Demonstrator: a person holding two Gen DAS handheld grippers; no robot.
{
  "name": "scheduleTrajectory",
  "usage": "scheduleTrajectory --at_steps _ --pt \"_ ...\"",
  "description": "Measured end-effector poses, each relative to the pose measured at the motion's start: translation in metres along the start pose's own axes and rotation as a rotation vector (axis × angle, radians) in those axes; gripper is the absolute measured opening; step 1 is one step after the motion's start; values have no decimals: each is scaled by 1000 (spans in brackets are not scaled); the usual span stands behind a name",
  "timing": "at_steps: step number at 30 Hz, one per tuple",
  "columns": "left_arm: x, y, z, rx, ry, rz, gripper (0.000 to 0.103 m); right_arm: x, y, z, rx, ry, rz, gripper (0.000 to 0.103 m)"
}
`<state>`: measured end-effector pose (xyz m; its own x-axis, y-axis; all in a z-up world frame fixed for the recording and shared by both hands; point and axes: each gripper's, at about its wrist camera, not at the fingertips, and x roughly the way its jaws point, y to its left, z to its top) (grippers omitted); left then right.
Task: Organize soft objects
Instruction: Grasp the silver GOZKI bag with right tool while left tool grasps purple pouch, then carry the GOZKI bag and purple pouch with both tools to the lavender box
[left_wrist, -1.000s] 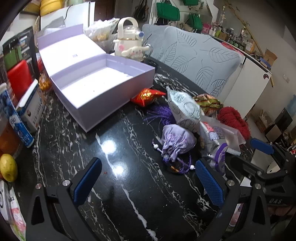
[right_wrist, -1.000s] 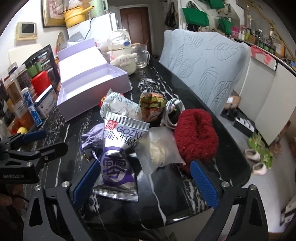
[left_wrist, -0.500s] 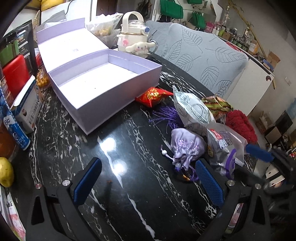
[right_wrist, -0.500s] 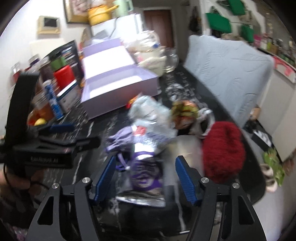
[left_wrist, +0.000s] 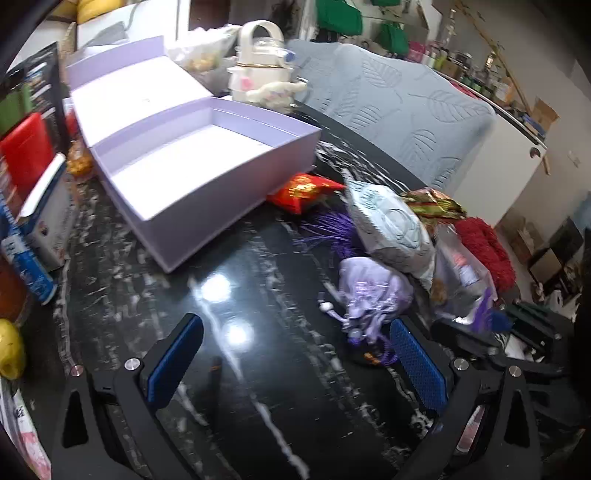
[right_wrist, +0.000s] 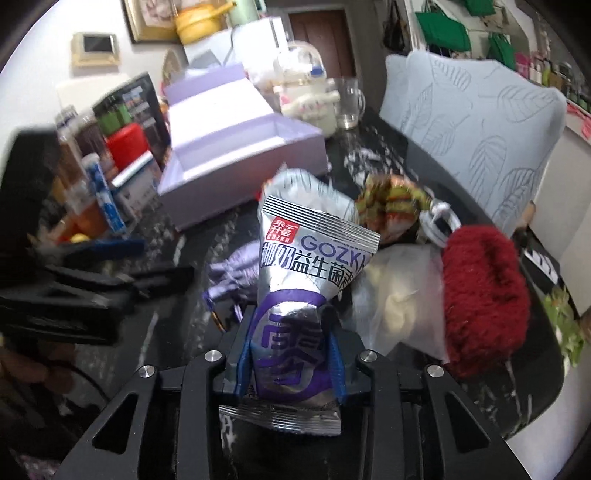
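My right gripper is shut on the lower half of a silver-and-purple snack packet, which stands up crumpled between the blue pads. Around it on the black marble table lie a lilac drawstring pouch, a pale blue packet, a red packet, a green-and-red packet, a clear bag and a dark red fuzzy piece. An open lilac box with nothing in it sits at the back left. My left gripper hangs open over bare table, left of the pouch.
Jars, a red tin and small cartons line the left edge, with a yellow fruit near them. A white kettle with a plush toy and a glass mug stand behind the box. A leaf-patterned chair back borders the right.
My right gripper's jaws went from wide open around the snack packet to shut on it, and the packet now stands up crumpled. The left gripper stayed open and barely moved.
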<state>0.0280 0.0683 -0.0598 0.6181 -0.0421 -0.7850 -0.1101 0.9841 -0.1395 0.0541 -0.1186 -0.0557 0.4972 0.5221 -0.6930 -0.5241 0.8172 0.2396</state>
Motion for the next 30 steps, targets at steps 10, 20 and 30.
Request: scheduleTrajectory --at_steps 10,20,30 --pt "28 -40 10 92 39 -94 103 -28 -19 6 27 -91 3 34" --pt "65 -58 19 109 96 -87 69 -27 -34 5 41 -78 9 34" --pt "41 -54 19 124 43 -133 49 -23 -29 13 21 -89 28 34"
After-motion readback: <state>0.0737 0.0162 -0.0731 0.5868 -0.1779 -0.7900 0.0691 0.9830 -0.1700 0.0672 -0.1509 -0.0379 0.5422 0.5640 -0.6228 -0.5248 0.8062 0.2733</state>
